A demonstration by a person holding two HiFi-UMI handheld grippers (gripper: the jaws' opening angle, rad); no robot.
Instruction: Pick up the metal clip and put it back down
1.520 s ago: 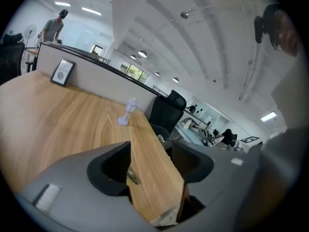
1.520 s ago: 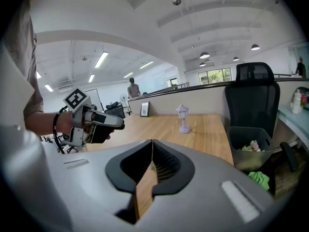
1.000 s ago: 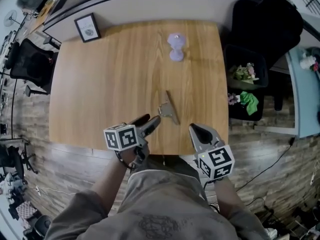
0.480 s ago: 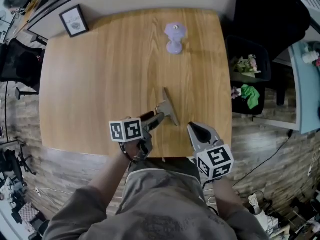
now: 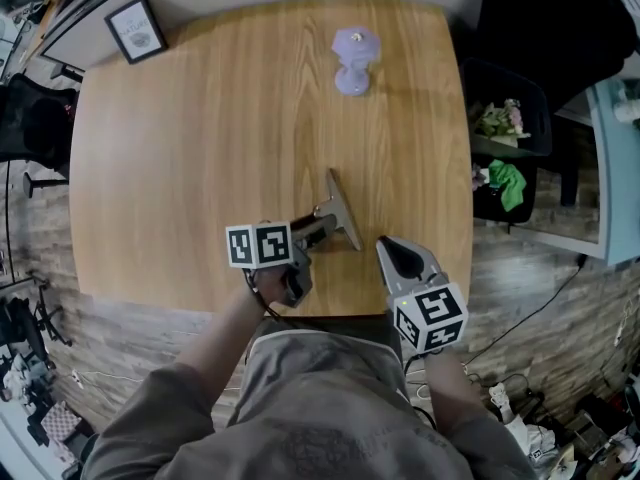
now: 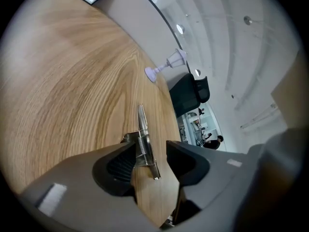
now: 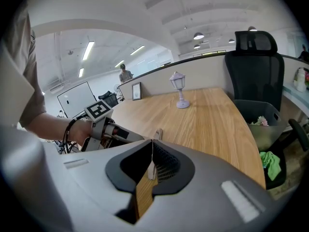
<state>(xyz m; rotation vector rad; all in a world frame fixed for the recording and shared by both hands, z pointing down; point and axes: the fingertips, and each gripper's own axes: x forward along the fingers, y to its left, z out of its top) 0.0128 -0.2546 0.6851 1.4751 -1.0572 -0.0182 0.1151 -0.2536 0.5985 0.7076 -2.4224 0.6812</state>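
Note:
The metal clip (image 5: 340, 211) lies on the wooden table (image 5: 200, 148) near its front edge, with one long handle pointing away. My left gripper (image 5: 322, 230) reaches it from the left. In the left gripper view the clip (image 6: 143, 144) sits between the pads (image 6: 120, 166), its spring in the gap. The jaws have just been closing, but a gap still shows on the right side. My right gripper (image 5: 388, 250) hovers shut just right of the clip, at the table's front edge. In the right gripper view its tips (image 7: 152, 158) meet with nothing between them.
A small purple lamp figure (image 5: 353, 63) stands at the table's far side, and a framed picture (image 5: 135, 28) at the far left corner. A black office chair (image 5: 540, 28) and a dark bin (image 5: 505, 138) holding flowers and green cloth stand to the right of the table.
My left gripper has come down and forward, so its jaws now straddle the clip, and they have narrowed. The right gripper has sunk slightly and stays beside the clip.

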